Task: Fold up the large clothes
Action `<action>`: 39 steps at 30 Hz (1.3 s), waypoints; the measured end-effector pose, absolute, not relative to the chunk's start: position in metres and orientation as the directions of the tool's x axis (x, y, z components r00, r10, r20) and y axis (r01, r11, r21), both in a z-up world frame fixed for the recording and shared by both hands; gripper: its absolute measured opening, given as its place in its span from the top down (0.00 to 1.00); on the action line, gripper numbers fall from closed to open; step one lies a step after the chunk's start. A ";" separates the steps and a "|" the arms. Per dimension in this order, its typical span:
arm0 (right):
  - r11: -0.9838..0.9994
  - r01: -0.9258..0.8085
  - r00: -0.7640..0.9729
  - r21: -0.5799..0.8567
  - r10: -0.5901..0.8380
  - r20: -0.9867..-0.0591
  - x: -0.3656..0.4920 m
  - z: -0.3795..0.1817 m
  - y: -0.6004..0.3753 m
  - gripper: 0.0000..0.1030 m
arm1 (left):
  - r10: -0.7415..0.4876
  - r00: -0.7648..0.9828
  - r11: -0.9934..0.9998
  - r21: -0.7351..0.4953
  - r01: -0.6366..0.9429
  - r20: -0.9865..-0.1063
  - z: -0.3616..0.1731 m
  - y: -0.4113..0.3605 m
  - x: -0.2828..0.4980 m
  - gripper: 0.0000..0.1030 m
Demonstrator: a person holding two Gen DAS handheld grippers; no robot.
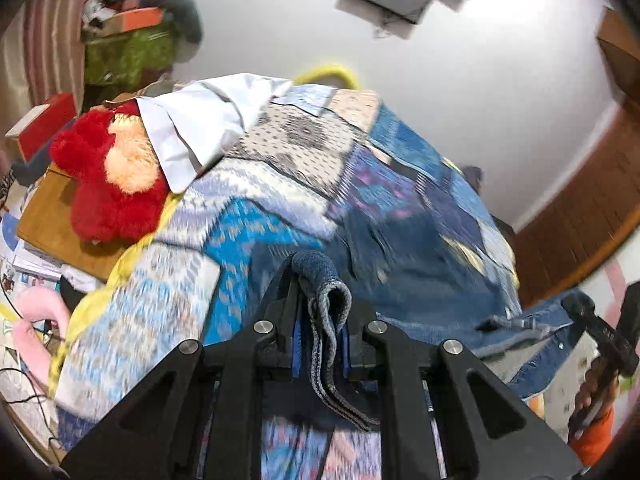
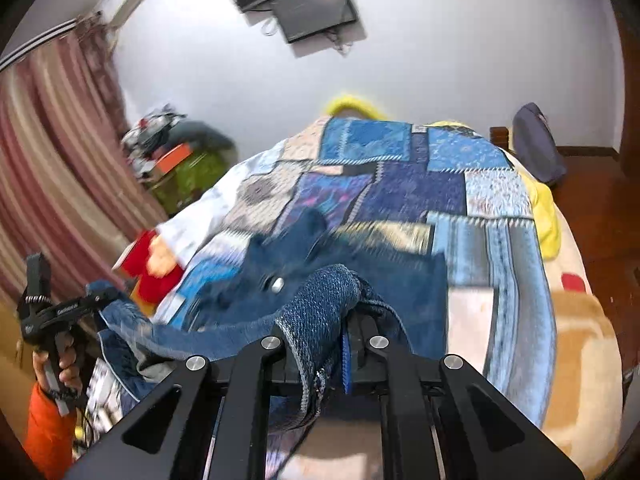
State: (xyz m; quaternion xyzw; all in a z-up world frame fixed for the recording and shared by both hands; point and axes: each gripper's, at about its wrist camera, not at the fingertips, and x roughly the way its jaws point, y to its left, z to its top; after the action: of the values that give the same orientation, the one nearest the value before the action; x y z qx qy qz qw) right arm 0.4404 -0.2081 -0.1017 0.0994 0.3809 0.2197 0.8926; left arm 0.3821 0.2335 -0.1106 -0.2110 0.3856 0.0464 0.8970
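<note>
A pair of blue denim jeans [image 1: 404, 264] hangs stretched between my two grippers above the bed, its body blurred over the quilt [image 2: 312, 256]. My left gripper [image 1: 320, 300] is shut on one end of the jeans' edge, which folds over its fingers. My right gripper [image 2: 348, 300] is shut on the other end, with denim draped over its left finger. The right gripper also shows at the right edge of the left wrist view [image 1: 600, 328], and the left gripper at the left of the right wrist view [image 2: 52, 312]. A metal button [image 2: 277, 284] shows on the denim.
The bed carries a blue patchwork quilt [image 2: 420, 184] over a yellow blanket [image 2: 546, 216]. A red plush toy [image 1: 108, 176] and a white cloth [image 1: 192, 128] lie at the bed's left. Boxes and clutter [image 1: 132, 36] stand by the striped curtain [image 2: 52, 152]. A monitor [image 2: 312, 4] hangs on the wall.
</note>
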 end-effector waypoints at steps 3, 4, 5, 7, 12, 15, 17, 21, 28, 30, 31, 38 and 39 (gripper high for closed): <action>0.898 -0.277 0.604 0.342 0.440 -0.665 0.493 -0.116 -0.195 0.91 | -0.023 0.667 0.901 -0.304 -0.308 -0.745 -0.134 0.241 0.429 0.86; 0.905 -0.265 0.600 0.331 0.424 -0.679 0.512 -0.124 -0.188 0.91 | -0.013 0.652 0.898 -0.296 -0.327 -0.758 -0.146 0.244 0.441 0.86; 0.913 -0.254 0.592 0.319 0.408 -0.695 0.531 -0.134 -0.181 0.91 | -0.005 0.635 0.895 -0.288 -0.342 -0.772 -0.158 0.247 0.454 0.86; 0.921 -0.233 0.576 0.313 0.390 -0.718 0.558 -0.153 -0.174 0.91 | 0.005 0.599 0.887 -0.273 -0.372 -0.801 -0.183 0.253 0.475 0.86; 0.930 -0.212 0.508 0.301 0.368 -0.779 0.604 -0.209 -0.166 0.91 | -0.019 0.506 0.863 -0.270 -0.428 -0.862 -0.245 0.269 0.509 0.85; 0.927 -0.223 0.473 0.301 0.373 -0.798 0.616 -0.226 -0.168 0.90 | -0.005 0.484 0.869 -0.243 -0.430 -0.875 -0.268 0.269 0.515 0.83; 0.906 -0.235 0.442 0.352 0.422 -0.792 0.622 -0.228 -0.177 0.90 | 0.009 0.483 0.875 -0.227 -0.428 -0.876 -0.270 0.267 0.515 0.82; 0.874 -0.261 0.381 0.410 0.484 -0.788 0.626 -0.225 -0.195 0.90 | 0.019 0.456 0.890 -0.193 -0.413 -0.890 -0.268 0.262 0.520 0.80; 0.846 -0.289 0.360 0.448 0.530 -0.768 0.607 -0.196 -0.216 0.89 | 0.086 0.407 0.915 -0.089 -0.394 -0.910 -0.268 0.242 0.531 0.80; 0.841 -0.274 0.351 0.467 0.539 -0.765 0.605 -0.191 -0.220 0.89 | 0.094 0.397 0.913 -0.080 -0.400 -0.913 -0.268 0.241 0.532 0.80; 0.839 -0.270 0.348 0.472 0.542 -0.765 0.603 -0.188 -0.221 0.89 | 0.091 0.392 0.912 -0.082 -0.402 -0.915 -0.269 0.241 0.533 0.80; 0.832 -0.277 0.318 0.481 0.551 -0.771 0.595 -0.176 -0.230 0.88 | 0.057 0.386 0.903 -0.117 -0.413 -0.921 -0.270 0.245 0.533 0.79; 0.831 -0.284 0.314 0.479 0.552 -0.772 0.595 -0.174 -0.231 0.88 | 0.062 0.384 0.905 -0.111 -0.411 -0.921 -0.270 0.243 0.533 0.79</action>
State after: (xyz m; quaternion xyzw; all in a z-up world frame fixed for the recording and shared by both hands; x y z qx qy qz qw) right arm 0.5946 -0.2305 -0.1742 0.1281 0.5244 0.2611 0.8002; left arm 0.5329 0.2434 -0.2698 -0.1628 0.5358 0.1448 0.8157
